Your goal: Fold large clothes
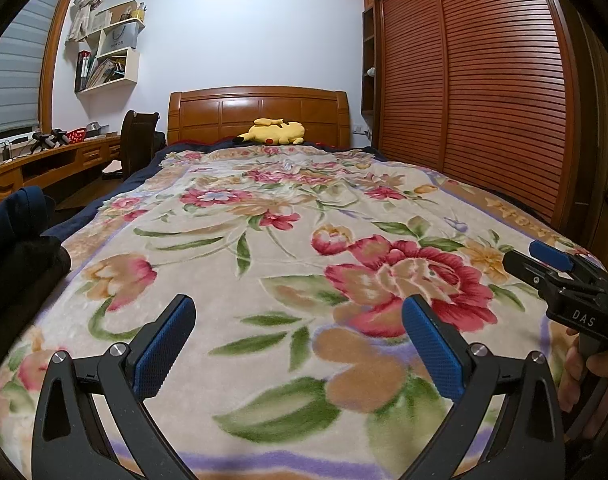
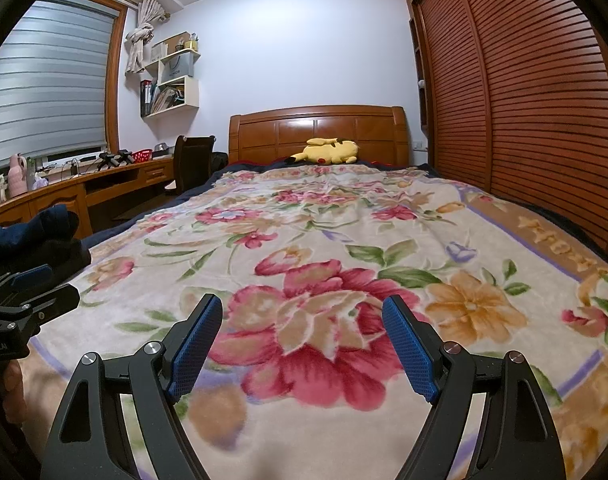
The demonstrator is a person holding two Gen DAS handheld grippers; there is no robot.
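Both grippers hover above the foot of a bed, their blue-padded fingers spread wide apart and holding nothing. The left gripper (image 1: 299,344) sits over the floral blanket (image 1: 263,240) near its lower left part; the right gripper (image 2: 304,344) hangs over the big red flower, just beside the left one.

The clothes to be folded appear to be the dark pile (image 1: 19,248) at the left edge of the bed: a navy piece on top of something black. In both views only part of the pile shows, bunched and rounded, so it is hard to say whether these are loose garments or ones already folded and stacked. The middle of the blanket lies bare, with no garment spread out on it.

This scene fits two stages: a garment about to be taken from the pile and laid flat, or folded pieces set aside with the bed cleared. The pictures do not settle which.

If more folding is due, any reach toward the pile would mean swinging left and gripping the fabric by an edge rather than a bunched lump. A yellow plush toy (image 1: 273,132) rests by the headboard (image 1: 259,114), well apart from the work.
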